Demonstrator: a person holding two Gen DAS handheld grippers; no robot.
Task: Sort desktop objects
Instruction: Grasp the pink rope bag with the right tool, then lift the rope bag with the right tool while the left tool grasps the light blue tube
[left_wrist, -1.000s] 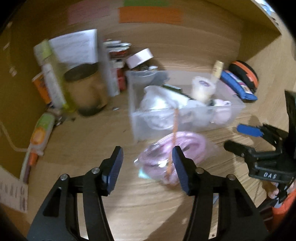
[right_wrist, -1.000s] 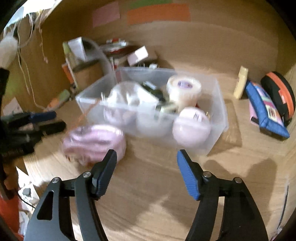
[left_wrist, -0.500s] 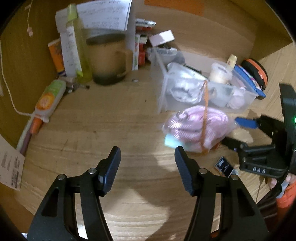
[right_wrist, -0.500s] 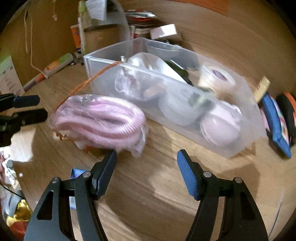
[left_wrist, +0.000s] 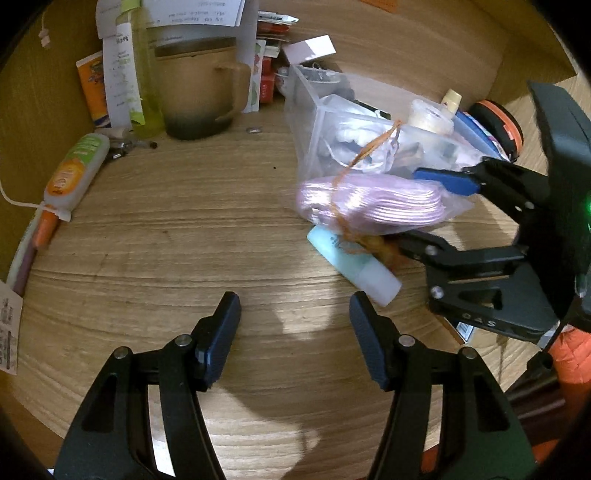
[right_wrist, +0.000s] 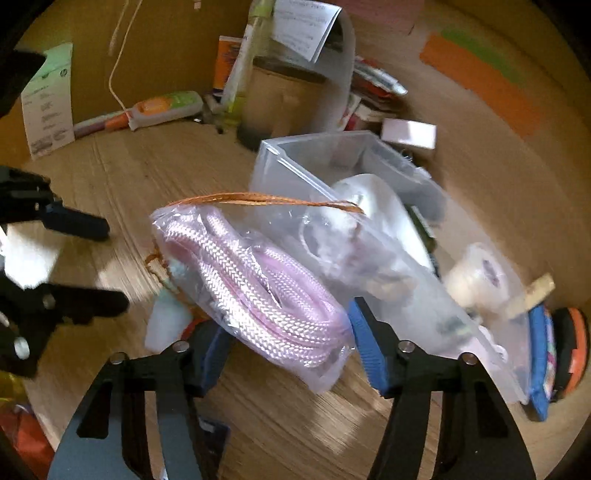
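Note:
A clear bag of pink rope (right_wrist: 258, 280) with an orange drawstring lies on the wooden desk against a clear plastic bin (right_wrist: 280, 162) full of small items. My right gripper (right_wrist: 291, 350) is open, its jaws on either side of the bag's near end. In the left wrist view the bag (left_wrist: 373, 203) lies over a pale mint tube (left_wrist: 354, 266), with the right gripper (left_wrist: 424, 206) around its right side. My left gripper (left_wrist: 295, 332) is open and empty over bare desk, in front of the bag.
A tan mug (left_wrist: 199, 88), a green bottle (left_wrist: 142, 74), an orange and green tube (left_wrist: 74, 166), papers and small boxes stand at the back left. A blue pouch (right_wrist: 541, 354) and an orange-black case (right_wrist: 572, 343) lie right of the bin.
My right gripper has moved forward and left, so the rope bag now sits between its jaws. The left gripper has drawn back and turned left; the mint tube now shows under the bag.

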